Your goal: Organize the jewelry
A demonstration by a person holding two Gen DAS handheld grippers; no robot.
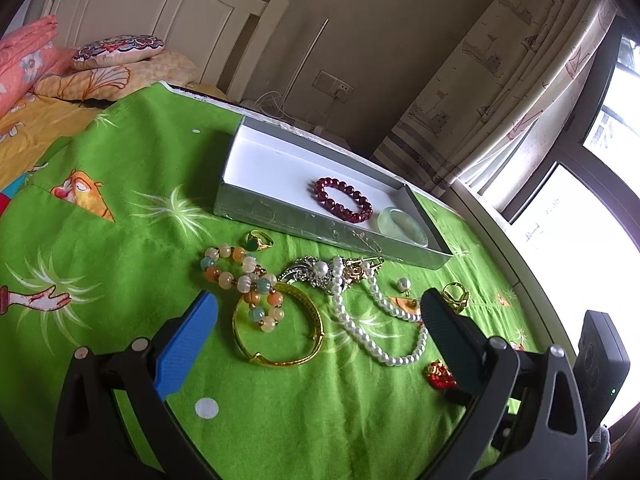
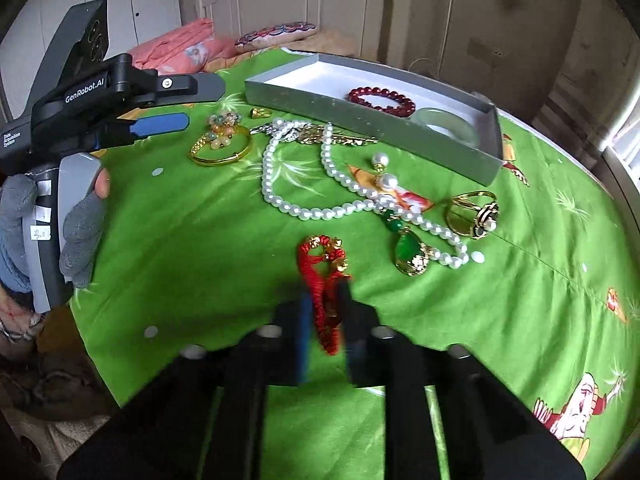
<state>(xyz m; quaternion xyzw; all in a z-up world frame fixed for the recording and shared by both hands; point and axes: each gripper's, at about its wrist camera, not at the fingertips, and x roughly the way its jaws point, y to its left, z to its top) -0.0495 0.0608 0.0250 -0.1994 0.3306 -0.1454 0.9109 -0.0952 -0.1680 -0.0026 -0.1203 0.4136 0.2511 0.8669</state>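
Note:
A grey box (image 1: 320, 236) with a white inside lies on the green cloth and holds a dark red bead bracelet (image 1: 341, 199) and a pale jade bangle (image 1: 402, 227). My left gripper (image 1: 316, 312) is open above a gold bangle (image 1: 280, 328), a pastel bead bracelet (image 1: 244, 276) and a pearl necklace (image 1: 376, 320). My right gripper (image 2: 325, 300) is shut on a red cord bracelet (image 2: 326, 276) with gold charms. The box (image 2: 360, 116), the pearl necklace (image 2: 316, 184), a green jade pendant (image 2: 410, 254) and a gold ring (image 2: 474, 214) show in the right wrist view.
A gold ring with a green stone (image 1: 260, 240), a sparkly brooch (image 1: 316, 272), pearl earrings (image 1: 404, 285) and another gold ring (image 1: 456, 294) lie on the cloth (image 1: 120, 240). Pillows (image 1: 116, 60) and a headboard are behind; a curtain and window stand right.

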